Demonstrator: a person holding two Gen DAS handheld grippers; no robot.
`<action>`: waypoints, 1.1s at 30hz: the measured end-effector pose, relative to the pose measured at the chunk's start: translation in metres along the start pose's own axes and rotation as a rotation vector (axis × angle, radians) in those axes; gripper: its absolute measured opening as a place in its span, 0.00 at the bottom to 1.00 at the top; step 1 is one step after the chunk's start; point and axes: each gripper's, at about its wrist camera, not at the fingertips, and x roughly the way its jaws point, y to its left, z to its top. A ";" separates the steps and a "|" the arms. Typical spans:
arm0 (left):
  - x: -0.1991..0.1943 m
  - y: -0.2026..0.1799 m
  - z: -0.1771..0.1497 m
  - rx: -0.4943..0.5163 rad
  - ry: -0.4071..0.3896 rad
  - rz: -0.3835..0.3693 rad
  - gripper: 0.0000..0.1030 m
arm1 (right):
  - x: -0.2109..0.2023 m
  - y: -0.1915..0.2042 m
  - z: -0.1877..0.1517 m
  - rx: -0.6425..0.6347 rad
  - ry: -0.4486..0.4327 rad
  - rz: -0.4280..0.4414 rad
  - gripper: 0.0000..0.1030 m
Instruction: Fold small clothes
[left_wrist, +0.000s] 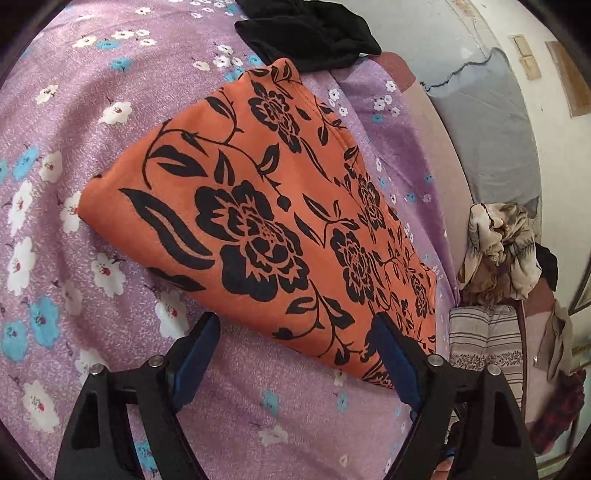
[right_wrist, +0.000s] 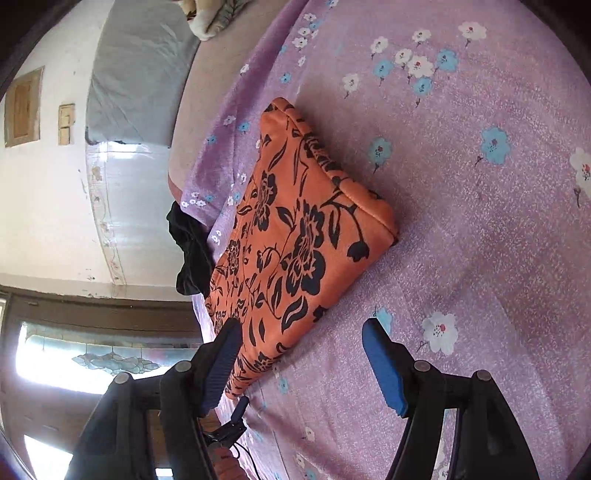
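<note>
The left hand-held gripper (left_wrist: 295, 332) stood wide apart, angled down over the bed, holding nothing; its right blue pad (left_wrist: 397, 363) overlapped the near edge of the orange floral garment (left_wrist: 258, 214), though contact could not be told, and its left pad hung over bare bedspread. The right hand-held gripper (right_wrist: 299, 354) was likewise spread wide and empty, tilted down, its left pad (right_wrist: 221, 369) lying over the garment's near corner at 7 o'clock in that view, the other pad clear of it above the cover. The folded garment, orange with black flowers, lay flat on the purple flowered bedspread (left_wrist: 92, 129), filling the middle of the left wrist view. Touching its far end, at 12 o'clock, sat a crumpled black garment (left_wrist: 310, 37). Toward 3 o'clock, off the bed's edge, a heap of beige patterned cloth (left_wrist: 498, 251) rested above a striped cushion (left_wrist: 484, 336). Farther off stood a grey mattress (left_wrist: 491, 129) leaning on a whitish wall (right_wrist: 44, 192), and a stained-glass window (right_wrist: 92, 354) showed at 8 o'clock in the right view.
</note>
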 end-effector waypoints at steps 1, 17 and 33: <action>0.003 -0.001 0.001 0.003 -0.001 0.006 0.73 | 0.003 -0.002 0.003 0.016 0.001 0.003 0.70; 0.005 0.007 0.021 -0.094 -0.084 -0.046 0.42 | 0.049 -0.003 0.045 0.038 -0.134 0.047 0.70; 0.020 0.018 0.032 -0.145 -0.069 -0.079 0.49 | 0.081 0.013 0.053 -0.101 -0.085 -0.080 0.36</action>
